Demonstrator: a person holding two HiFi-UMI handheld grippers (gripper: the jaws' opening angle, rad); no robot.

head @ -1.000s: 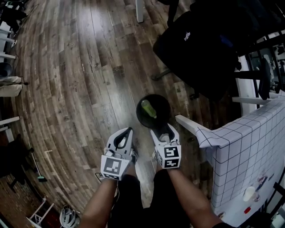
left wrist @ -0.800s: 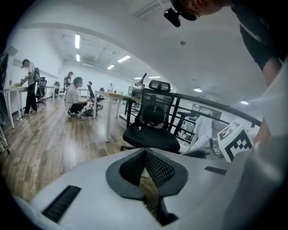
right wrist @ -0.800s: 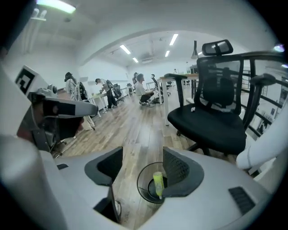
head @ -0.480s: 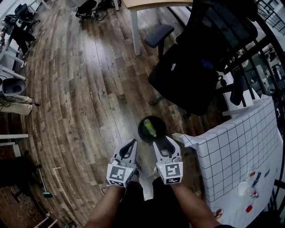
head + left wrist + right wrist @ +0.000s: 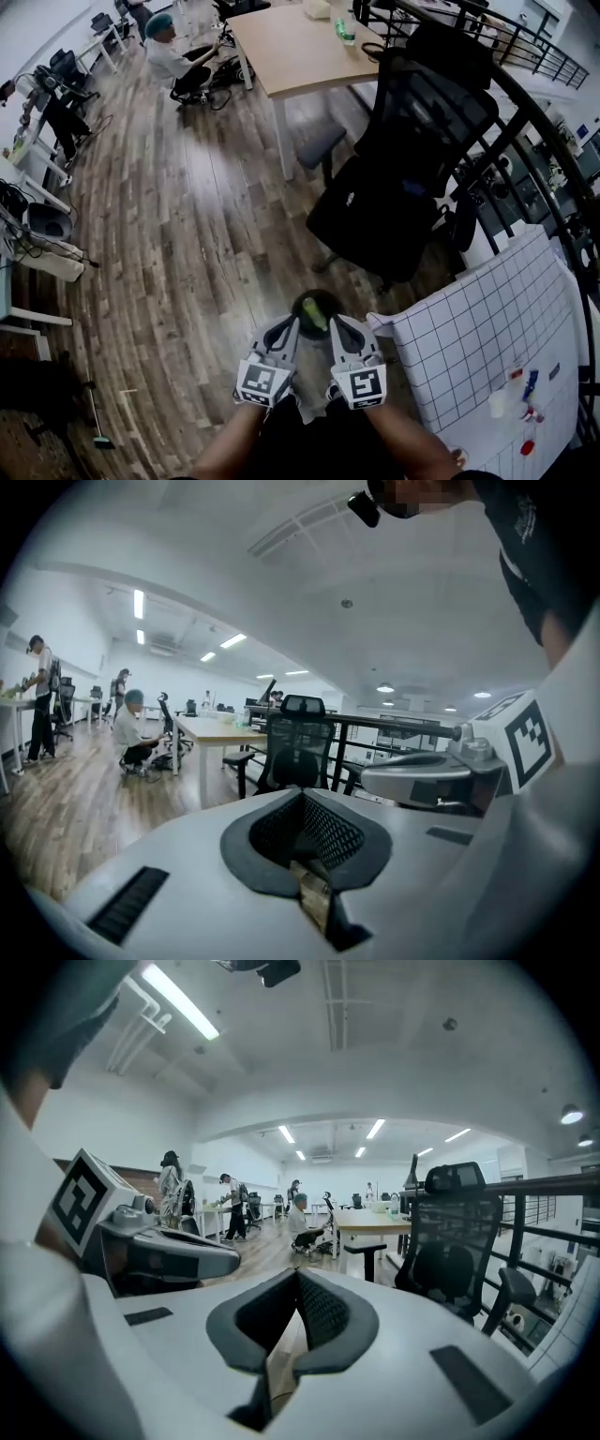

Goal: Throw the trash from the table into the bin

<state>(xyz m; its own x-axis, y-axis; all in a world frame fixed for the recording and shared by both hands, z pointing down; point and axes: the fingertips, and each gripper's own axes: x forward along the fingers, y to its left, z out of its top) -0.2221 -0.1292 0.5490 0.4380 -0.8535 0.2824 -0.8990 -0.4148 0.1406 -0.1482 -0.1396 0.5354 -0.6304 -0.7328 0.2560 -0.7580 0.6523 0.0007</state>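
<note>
bin [image 5: 301,303] | dark, round, upright (just beside table [image 5: 469,349] corner) | green trash [image 5: 316,316] inside

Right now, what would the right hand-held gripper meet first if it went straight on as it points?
Probably the small seat at the wooden table, passing just left of the black office chair. Depth is unclear; the chair may come first.

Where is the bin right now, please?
Head view, lower centre: the bin stands on the floor, just left of the gridded table, near the black chair.
</note>
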